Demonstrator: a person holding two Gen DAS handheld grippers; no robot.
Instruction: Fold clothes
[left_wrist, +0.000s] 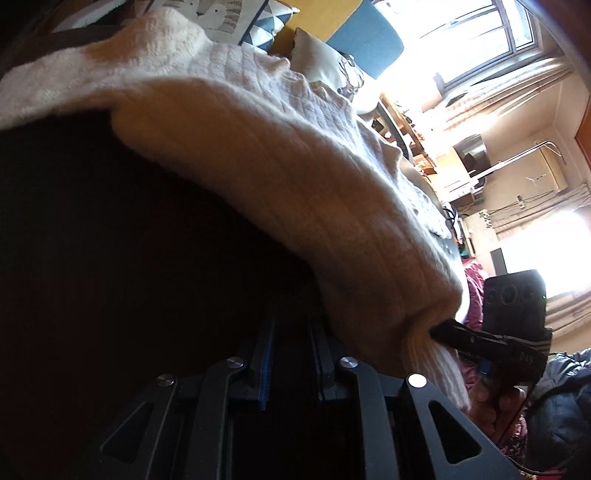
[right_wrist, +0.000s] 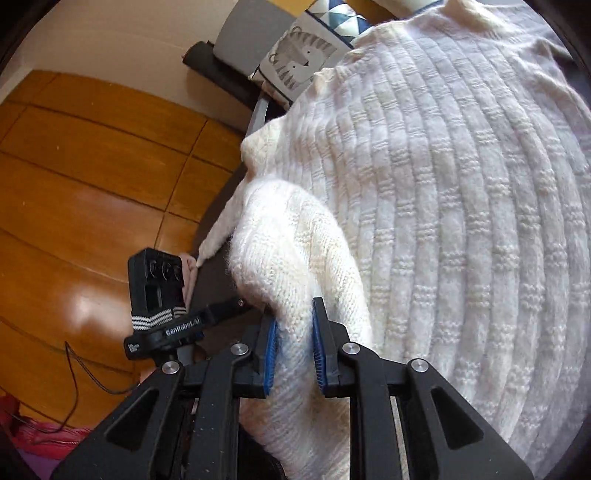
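Cream sweater (right_wrist: 461, 206) — ribbed knit

One cream knitted sweater (right_wrist: 443, 184) fills the right wrist view from twelve round to five o'clock. Two grippers show there: the right gripper (right_wrist: 295, 347) at six o'clock, and the left gripper (right_wrist: 207, 317) at eight o'clock. Two blue finger pads (right_wrist: 271, 354) sit on the right one. One cushion printed with a striped cat (right_wrist: 299, 55) lies at twelve o'clock. In the left wrist view, two bright windows (left_wrist: 480, 33) appear, at one and at four o'clock.
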